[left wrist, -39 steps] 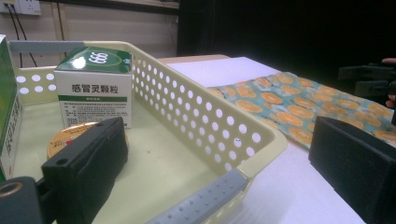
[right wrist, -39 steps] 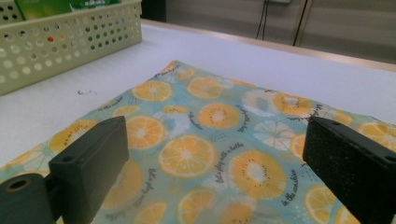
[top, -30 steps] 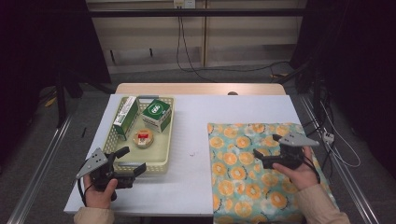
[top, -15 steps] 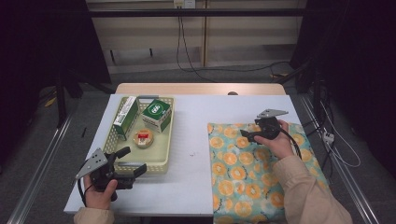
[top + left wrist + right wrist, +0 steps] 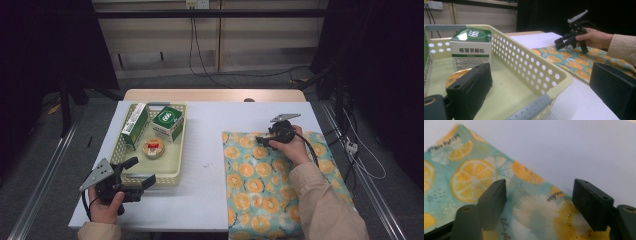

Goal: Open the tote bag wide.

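Step in hand, by the look of it: taking hold of the orange-print cloth [image 5: 260, 195], spread flat on the right half of the white table [image 5: 200, 200], by its far edge.

Use the table's bare top as a backstop. Come down low enough to slip the lower pad under the hem rather than skid over it. Take the cloth close to its far left corner, one layer only, for a clean peel.

Right gripper [image 5: 263, 141] low over that far edge, jaws just narrowing but apart, cloth edge between them, pads not yet pressing on it. Close fully before lifting, with no sideways tug.

Left gripper [image 5: 140, 171] at the near right corner of the yellow basket [image 5: 181, 145], jaws spread, the basket's wall seemingly between them without contact, though hard to tell for sure. Leave it there, clear of the cloth.

Count:
- one table
- one cloth
- one basket
- two boxes inside the basket: a tall green-and-white box [image 5: 134, 126] by the left wall and a squat green-topped box [image 5: 167, 123]
- one small round tin [image 5: 153, 147], also in the basket
- two grippers
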